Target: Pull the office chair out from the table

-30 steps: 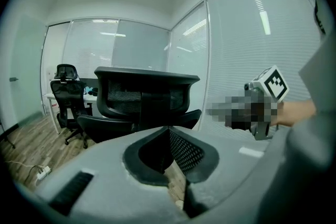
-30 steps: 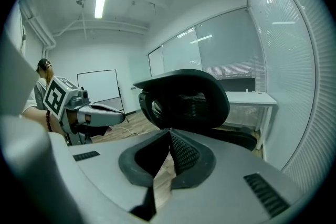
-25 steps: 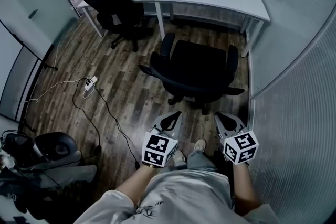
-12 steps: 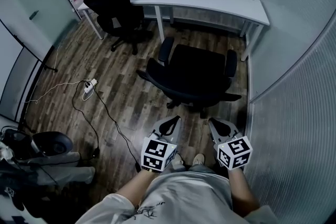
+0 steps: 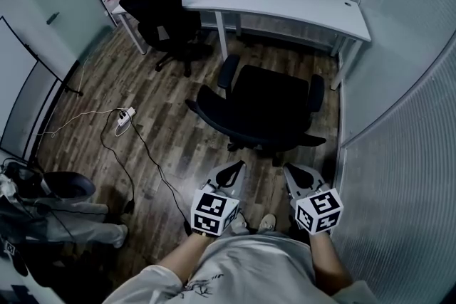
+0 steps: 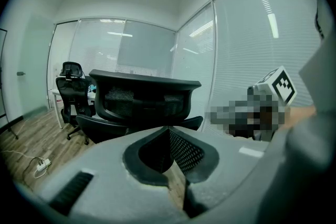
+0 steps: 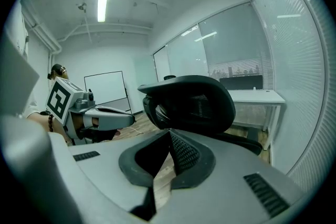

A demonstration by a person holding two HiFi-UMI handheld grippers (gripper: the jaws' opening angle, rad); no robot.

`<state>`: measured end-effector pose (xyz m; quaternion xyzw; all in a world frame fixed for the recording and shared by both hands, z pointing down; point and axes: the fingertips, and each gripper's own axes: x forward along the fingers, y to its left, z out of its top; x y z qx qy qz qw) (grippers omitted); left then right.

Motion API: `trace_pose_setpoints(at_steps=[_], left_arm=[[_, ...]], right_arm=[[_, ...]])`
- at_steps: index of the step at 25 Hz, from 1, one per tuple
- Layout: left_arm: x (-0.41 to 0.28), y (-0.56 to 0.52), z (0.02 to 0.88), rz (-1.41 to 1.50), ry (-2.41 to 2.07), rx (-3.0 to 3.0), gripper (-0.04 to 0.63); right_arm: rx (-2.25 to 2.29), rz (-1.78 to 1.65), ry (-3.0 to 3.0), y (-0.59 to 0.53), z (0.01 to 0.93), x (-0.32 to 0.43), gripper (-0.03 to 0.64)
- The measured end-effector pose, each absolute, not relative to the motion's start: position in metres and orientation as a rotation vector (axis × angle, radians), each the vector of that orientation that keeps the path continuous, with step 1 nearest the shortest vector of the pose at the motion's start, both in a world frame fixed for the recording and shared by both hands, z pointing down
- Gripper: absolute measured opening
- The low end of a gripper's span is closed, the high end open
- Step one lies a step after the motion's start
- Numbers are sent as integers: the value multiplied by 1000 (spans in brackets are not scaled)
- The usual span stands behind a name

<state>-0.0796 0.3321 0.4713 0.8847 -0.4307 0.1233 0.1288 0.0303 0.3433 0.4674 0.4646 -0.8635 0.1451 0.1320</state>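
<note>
The black office chair (image 5: 265, 107) stands on the wood floor, a good way out from the white table (image 5: 285, 0), with its backrest toward me. My left gripper (image 5: 239, 164) and right gripper (image 5: 288, 168) hover side by side just short of the backrest, both shut with nothing in them. In the left gripper view the mesh backrest (image 6: 144, 94) rises beyond the shut jaws of the left gripper (image 6: 169, 128). The right gripper view shows the backrest (image 7: 189, 99) close ahead of the right gripper (image 7: 169, 132), apart from it.
A second black chair (image 5: 167, 18) sits at the table's left end. A cable with a power strip (image 5: 125, 114) runs across the floor on the left. A glass wall (image 5: 399, 103) closes the right side. Bags and gear (image 5: 50, 199) lie at the lower left.
Only the head view has shifted slightly. Both grippers stay shut in about the same place, and the chair has not visibly moved.
</note>
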Motion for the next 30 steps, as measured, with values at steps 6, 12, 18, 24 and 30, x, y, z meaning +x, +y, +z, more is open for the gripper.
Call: trace_pose_setpoints(at_steps=[6,12,18,24,30], left_arm=[[-65,336,475,366,-1261,2577,11],[-64,332,468,375,-1256,2577,11],[-64,335,467,377,-1263,2574,11],[-60,337,471,381,-1272,2566,11],[-61,338,468,385,-1270,2564,11]], right_arm=[[1329,412,-2522,346,470,44,7],[1304,397,-2517,340,466,41,6],[1299,400,-2522,342,464,41,6],[1296,400,-2531,344,467,46,6],[1294,403,-2532,345,464,43,6]])
